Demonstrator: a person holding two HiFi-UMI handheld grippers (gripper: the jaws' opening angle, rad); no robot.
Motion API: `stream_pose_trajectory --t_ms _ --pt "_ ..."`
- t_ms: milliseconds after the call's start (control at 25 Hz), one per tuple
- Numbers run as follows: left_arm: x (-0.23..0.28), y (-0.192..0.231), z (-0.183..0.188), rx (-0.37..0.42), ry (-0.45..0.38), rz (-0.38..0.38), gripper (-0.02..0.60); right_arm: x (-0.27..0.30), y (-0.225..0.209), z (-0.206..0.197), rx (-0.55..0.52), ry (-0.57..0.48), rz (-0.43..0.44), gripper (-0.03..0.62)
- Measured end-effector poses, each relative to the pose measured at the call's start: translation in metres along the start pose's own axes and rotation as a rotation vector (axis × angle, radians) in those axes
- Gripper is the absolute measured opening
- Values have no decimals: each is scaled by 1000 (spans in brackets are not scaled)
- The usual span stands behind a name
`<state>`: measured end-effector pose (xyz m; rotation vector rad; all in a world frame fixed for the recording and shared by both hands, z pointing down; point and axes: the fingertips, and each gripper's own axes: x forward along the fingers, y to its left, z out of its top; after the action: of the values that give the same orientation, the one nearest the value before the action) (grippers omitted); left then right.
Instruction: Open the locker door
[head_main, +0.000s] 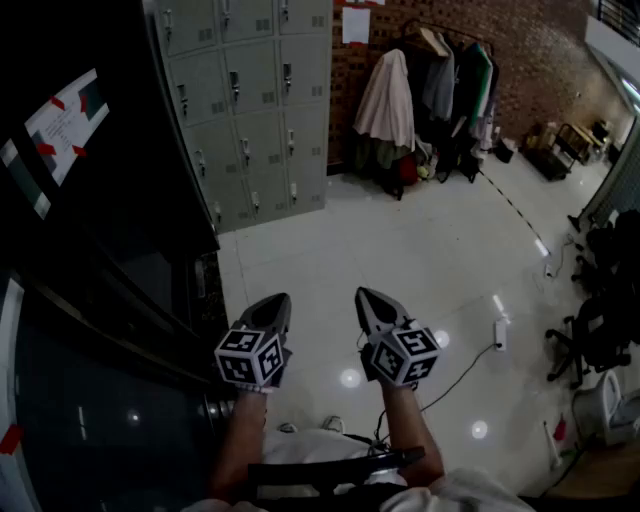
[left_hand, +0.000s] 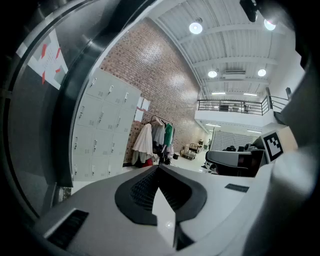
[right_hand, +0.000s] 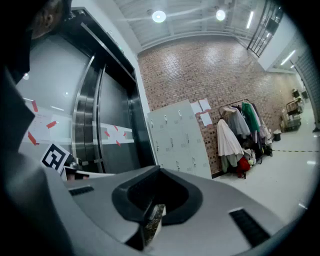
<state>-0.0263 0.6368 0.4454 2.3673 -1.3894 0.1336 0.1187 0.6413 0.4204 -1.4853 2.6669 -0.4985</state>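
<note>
A bank of grey lockers (head_main: 250, 100) stands against the brick wall across the shiny floor, all doors closed. It also shows far off in the left gripper view, lockers (left_hand: 100, 130), and in the right gripper view, lockers (right_hand: 180, 140). My left gripper (head_main: 272, 305) and right gripper (head_main: 368, 300) hang side by side over the floor, well short of the lockers and pointing toward them. Both have their jaws together with nothing between them. The jaw tips meet in each gripper view: left gripper (left_hand: 159, 167), right gripper (right_hand: 160, 170).
A dark glass door and frame (head_main: 100, 250) runs close along my left. A clothes rack with coats (head_main: 430, 90) stands right of the lockers. A cable and power strip (head_main: 499, 335) lie on the floor at right, with office chairs (head_main: 600, 310) beyond.
</note>
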Motion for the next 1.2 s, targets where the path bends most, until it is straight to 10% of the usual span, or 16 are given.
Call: stream_pose_trajectory --t_ms 600,1200 --pt "37 -18 4 -3 -27 10 -2 15 -34 10 -19 4 46 6" --pt "147 63 38 -18 -26 -33 -2 129 -94 18 -25 4 -9 7"
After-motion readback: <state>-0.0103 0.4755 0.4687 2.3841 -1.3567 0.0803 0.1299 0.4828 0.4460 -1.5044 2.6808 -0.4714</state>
